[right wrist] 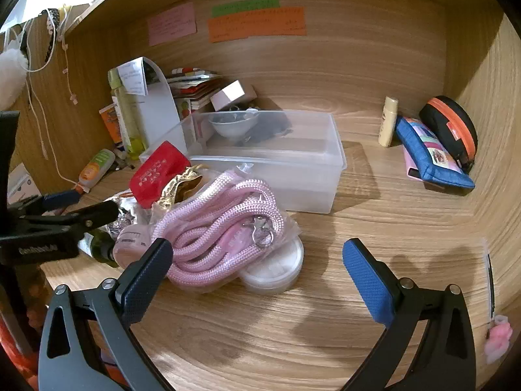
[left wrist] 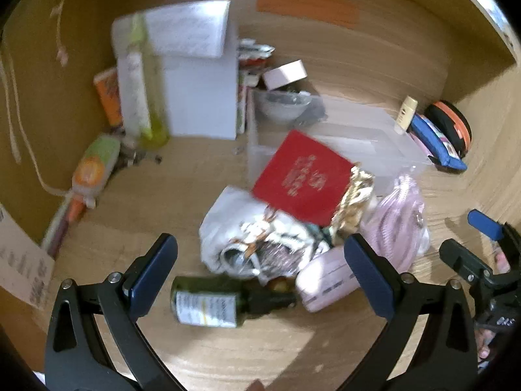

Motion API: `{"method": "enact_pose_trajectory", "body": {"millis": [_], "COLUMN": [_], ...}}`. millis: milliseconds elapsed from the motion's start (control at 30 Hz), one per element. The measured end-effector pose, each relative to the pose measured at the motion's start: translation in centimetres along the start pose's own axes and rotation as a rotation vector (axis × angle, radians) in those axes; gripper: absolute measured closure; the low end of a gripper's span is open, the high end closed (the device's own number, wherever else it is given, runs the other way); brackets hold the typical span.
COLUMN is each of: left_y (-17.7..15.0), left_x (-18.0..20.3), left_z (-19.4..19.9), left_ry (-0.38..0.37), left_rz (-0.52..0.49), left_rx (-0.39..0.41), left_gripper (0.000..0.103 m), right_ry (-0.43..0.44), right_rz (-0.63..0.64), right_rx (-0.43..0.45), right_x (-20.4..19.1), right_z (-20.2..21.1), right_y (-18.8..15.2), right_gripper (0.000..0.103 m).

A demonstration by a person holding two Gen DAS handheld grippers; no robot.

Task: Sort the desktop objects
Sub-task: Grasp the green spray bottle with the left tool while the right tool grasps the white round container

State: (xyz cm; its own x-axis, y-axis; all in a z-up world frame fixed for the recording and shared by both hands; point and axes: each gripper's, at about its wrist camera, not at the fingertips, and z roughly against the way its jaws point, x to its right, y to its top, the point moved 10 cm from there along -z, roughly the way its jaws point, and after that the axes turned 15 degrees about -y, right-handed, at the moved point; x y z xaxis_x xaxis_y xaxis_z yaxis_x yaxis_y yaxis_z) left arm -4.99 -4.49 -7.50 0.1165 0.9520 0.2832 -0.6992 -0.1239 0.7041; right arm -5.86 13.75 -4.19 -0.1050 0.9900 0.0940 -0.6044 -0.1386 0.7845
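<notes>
Wood-grain desk boards, closed in by wooden walls with coloured notes [right wrist: 257,22] stuck on the far one, carry a muddle of small things. At the far left stand a white box [right wrist: 156,110] and a tall yellow-green bottle [right wrist: 125,114]; a clear plastic bin [right wrist: 276,159] sits in the middle, and a blue pouch [right wrist: 429,159] and an orange-zipped case [right wrist: 452,130] lean by the right wall. Near the middle lies the pile to be sorted: a dark green bottle [left wrist: 208,304] on its side, a red booklet [left wrist: 302,179], gold foil [left wrist: 355,195] and a coiled pink rope [right wrist: 221,224] resting on a round white tub [right wrist: 276,267]. The left gripper [left wrist: 260,273] hovers with its fingers wide apart, holding nothing; the green bottle lies just ahead, between them, its long axis running left to right across the gap, cap end to the right. The right gripper [right wrist: 257,270] is likewise spread and empty, with the rope just beyond its left finger. I judge the left hand nearer the bottle, but since the bottle lies crosswise, it would need a turn of the wrist to close across the body rather than along it.
</notes>
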Motion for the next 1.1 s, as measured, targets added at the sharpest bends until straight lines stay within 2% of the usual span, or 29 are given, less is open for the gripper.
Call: {"method": "enact_pose_trajectory", "body": {"millis": [100, 267, 400, 567, 667, 900, 1000, 1100], "left_y": [-1.4, -4.0, -6.0, -6.8, -6.6, -6.1, -5.9, -5.8], "left_x": [-1.5, -4.1, -6.0, -6.5, -5.9, -4.3, -3.5, -2.9], "left_z": [0.4, 1.5, 1.6, 0.4, -0.2, -1.8, -2.5, -2.8], "left_ry": [-0.021, 0.044, 0.072, 0.025, 0.019, -0.062, -0.052, -0.051], "left_rz": [0.041, 0.050, 0.078, 0.138, 0.109, 0.047, 0.003, -0.027], "left_rx": [-0.027, -0.068, -0.103, -0.132, -0.132, -0.168, -0.180, -0.178], "left_gripper": [0.000, 0.000, 0.000, 0.000, 0.000, 0.000, 0.000, 0.001], "right_ry": [-0.013, -0.036, -0.034, -0.035, -0.040, 0.004, 0.015, 0.014], "right_rz": [0.012, 0.057, 0.090, 0.138, 0.160, 0.248, 0.272, 0.289], "right_rx": [-0.001, -0.010, -0.054, -0.133, -0.155, -0.174, -0.187, -0.193], "right_x": [-0.1, 0.1, 0.2, 0.5, 0.7, -0.2, -0.8, -1.2], "right_z": [-0.1, -0.3, -1.3, -3.5, -4.4, -5.9, -6.8, -7.3], "right_y": [-0.2, -1.1, -2.2, -3.8, -4.0, -3.7, -3.8, -3.9], "right_gripper": [0.000, 0.000, 0.000, 0.000, 0.000, 0.000, 0.007, 0.026]}}
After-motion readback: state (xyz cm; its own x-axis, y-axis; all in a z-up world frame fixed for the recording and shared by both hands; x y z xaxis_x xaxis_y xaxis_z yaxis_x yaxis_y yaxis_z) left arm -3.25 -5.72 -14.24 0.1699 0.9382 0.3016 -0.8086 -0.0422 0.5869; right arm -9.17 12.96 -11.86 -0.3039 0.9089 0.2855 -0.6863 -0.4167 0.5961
